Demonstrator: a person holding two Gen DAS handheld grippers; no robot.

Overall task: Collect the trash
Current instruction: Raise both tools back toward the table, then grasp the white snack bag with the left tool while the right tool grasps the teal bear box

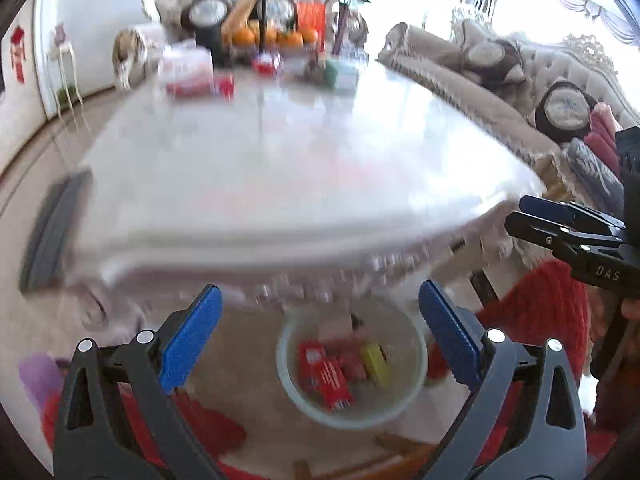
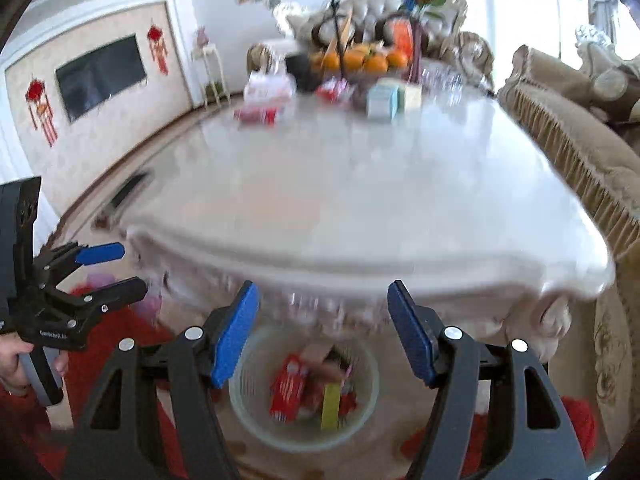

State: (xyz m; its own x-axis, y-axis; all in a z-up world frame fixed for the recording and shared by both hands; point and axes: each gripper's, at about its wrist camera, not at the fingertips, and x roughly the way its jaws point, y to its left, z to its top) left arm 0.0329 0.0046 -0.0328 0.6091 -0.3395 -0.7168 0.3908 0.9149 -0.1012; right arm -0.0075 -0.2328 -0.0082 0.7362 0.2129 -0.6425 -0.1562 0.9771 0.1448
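A round translucent trash basket (image 1: 412, 380) stands on the floor below the near edge of the white table (image 1: 280, 160). It holds red packets (image 1: 324, 372) and a yellow-green box (image 1: 376, 362). It also shows in the right wrist view (image 2: 360, 412), with red packets (image 2: 288, 388) and the yellow-green box (image 2: 331, 406) inside. My left gripper (image 1: 320, 300) is open and empty above the basket. My right gripper (image 2: 322, 300) is open and empty above it too. The right gripper also shows at the right edge of the left wrist view (image 1: 520, 212). The left gripper shows at the left of the right wrist view (image 2: 128, 268).
At the table's far end (image 2: 360, 184) stand tissue packs (image 2: 266, 84), red packets (image 2: 256, 114), pale boxes (image 2: 384, 98), oranges (image 2: 360, 60) and a rose vase (image 2: 418, 20). A sofa (image 2: 580, 132) runs along the right. A dark mat (image 1: 52, 232) lies on the floor at left.
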